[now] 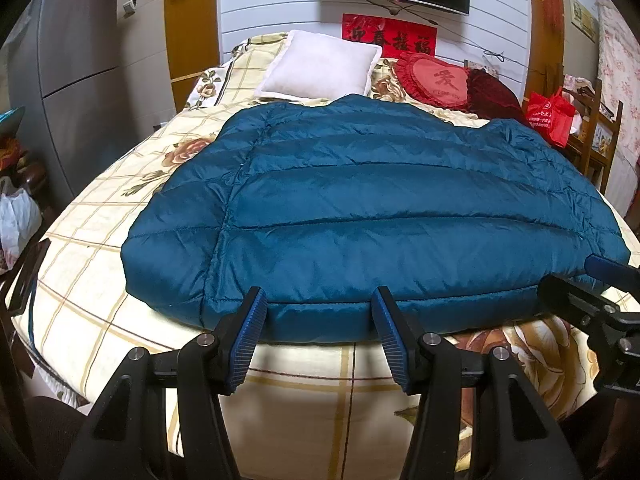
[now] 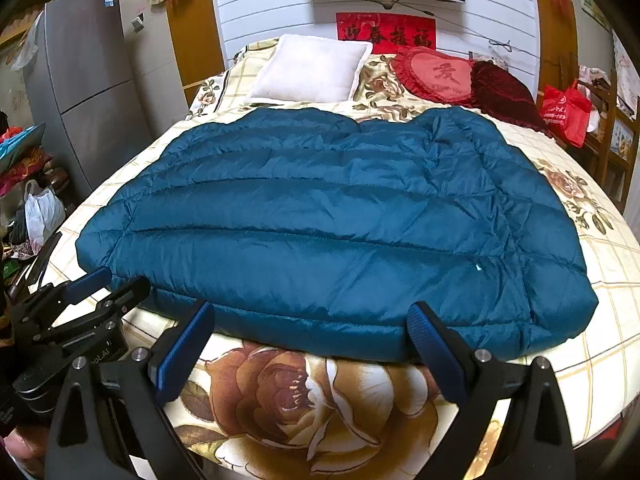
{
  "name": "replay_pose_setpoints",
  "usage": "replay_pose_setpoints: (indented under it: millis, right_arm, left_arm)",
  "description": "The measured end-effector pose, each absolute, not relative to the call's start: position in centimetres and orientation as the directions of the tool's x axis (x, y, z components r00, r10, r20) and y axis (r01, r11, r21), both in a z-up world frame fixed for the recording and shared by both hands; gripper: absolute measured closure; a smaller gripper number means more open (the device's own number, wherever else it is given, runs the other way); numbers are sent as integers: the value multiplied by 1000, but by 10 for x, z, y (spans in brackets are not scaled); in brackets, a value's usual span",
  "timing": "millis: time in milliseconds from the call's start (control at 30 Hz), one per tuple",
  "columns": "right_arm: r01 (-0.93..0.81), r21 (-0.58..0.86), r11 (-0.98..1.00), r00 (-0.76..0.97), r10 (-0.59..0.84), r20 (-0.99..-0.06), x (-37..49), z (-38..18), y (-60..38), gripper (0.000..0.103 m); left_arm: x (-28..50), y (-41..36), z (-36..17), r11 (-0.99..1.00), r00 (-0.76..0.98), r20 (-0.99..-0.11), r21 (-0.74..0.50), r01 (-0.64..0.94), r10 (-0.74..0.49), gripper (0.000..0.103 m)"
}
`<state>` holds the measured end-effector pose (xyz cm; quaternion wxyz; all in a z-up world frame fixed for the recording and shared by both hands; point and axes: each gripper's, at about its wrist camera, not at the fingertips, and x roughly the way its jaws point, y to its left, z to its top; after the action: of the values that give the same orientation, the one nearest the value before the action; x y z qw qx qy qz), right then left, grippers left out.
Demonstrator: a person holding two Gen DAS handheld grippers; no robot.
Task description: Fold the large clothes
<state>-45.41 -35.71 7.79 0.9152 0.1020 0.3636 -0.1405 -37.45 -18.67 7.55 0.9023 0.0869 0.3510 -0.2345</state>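
Teal down jacket (image 1: pixel 360 200) lies flat across the bed (image 1: pixel 100 208), near hem at the bed's front edge, quilted side up. Sleeves not visible spread out at the sides; it looks tucked into a broad block, though hidden layers cannot be confirmed. Left tongs (image 1: pixel 318 308) stand wide, holding nothing, tips at the hem. Right tongs (image 2: pixel 312 320) wide too, empty, tips at the hem. Judgement: fits either a laid-out jacket or a partly folded one; no compact bundle.

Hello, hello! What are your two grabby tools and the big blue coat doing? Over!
Left tool open, right tool open, both empty at near hem. Blue puffer coat lies spread across bed. Nothing on top of it.
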Motion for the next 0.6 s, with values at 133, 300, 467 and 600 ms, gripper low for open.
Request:
replay_pose_setpoints:
  millis: [133, 300, 467, 600]
  right_arm:
    - [330, 85, 940, 694, -181, -697, -453, 77, -357, 4]
    - [331, 85, 940, 694, -182, -696, -453, 76, -357, 4]
    - [330, 81, 941, 692, -182, -698, -452, 76, -357, 4]
    - [327, 82, 942, 690, -179, -701, -451, 74, -356, 4]
  left_arm:
    - [-375, -187, 76, 874, 644, -673, -6, 485, -362, 45]
    - [-375, -189, 77, 873, 646, -671, -3, 488, -364, 45]
    - [-375, -189, 77, 873, 647, -670, -4, 489, -365, 45]
    - [-375, -190, 77, 872, 646, -669, -6, 489, -366, 45]
